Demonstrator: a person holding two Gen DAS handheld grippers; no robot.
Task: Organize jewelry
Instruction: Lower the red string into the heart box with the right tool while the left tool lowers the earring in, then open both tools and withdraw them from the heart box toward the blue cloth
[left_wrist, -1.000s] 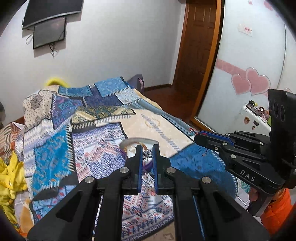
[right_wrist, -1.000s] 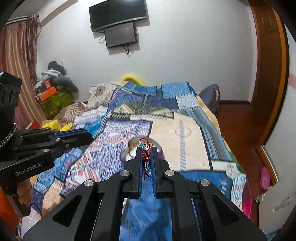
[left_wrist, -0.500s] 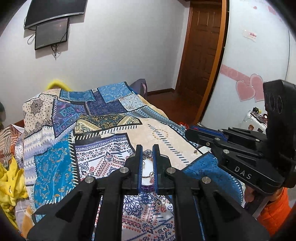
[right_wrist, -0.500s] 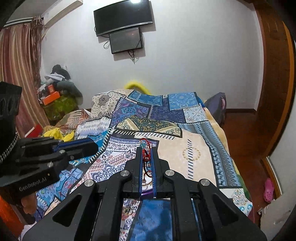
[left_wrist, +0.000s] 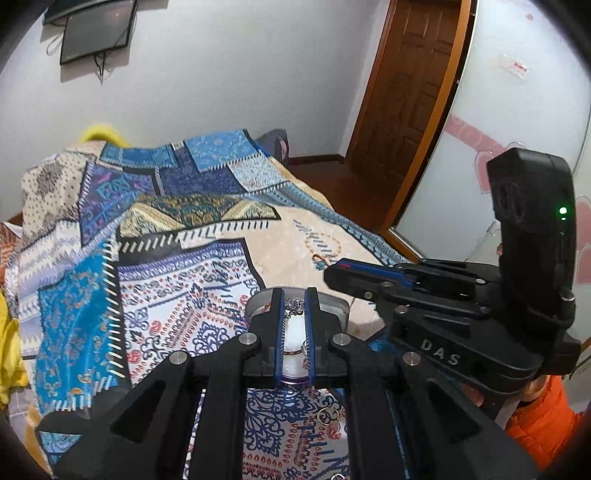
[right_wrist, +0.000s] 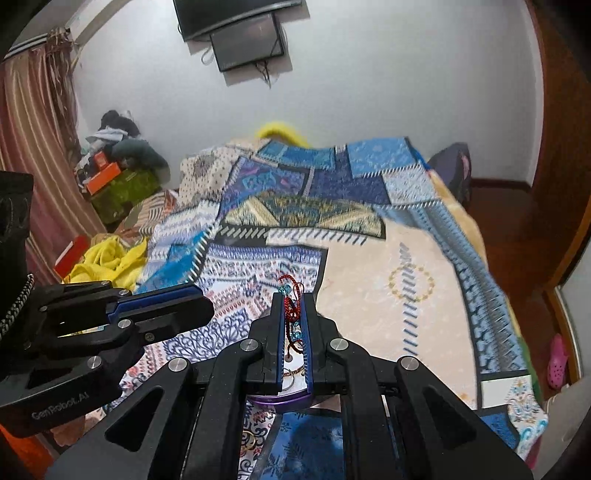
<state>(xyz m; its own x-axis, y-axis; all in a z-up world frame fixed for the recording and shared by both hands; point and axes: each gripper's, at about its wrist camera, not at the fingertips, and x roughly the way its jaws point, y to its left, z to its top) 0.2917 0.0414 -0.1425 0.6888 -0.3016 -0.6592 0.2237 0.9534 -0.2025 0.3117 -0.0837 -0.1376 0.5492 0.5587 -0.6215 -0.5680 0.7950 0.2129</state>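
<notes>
Both our hand-held grippers have dropped over the round box (left_wrist: 334, 304), the left hand-held gripper (left_wrist: 294, 307) clenched on a silver trinket (left_wrist: 294, 305), the right hand-held gripper (right_wrist: 293, 308) on a red cord bracelet (right_wrist: 291, 304), with rings (left_wrist: 328, 415) left on the bed (left_wrist: 184, 295) at lower centre.

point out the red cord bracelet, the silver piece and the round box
red cord bracelet (right_wrist: 291, 308), right wrist view, its bunched cord
silver piece (left_wrist: 294, 305), left wrist view, its ornate top
round box (left_wrist: 334, 308), left wrist view, its far rim

White raised letters "DAS" stand on the black plastic body of the right gripper (left_wrist: 337, 275), seen from the left wrist camera. Pale lettering "GenRobot.AI" stands on the black plastic body of the left gripper (right_wrist: 201, 304), seen from the right wrist camera. Nothing else is legible.
</notes>
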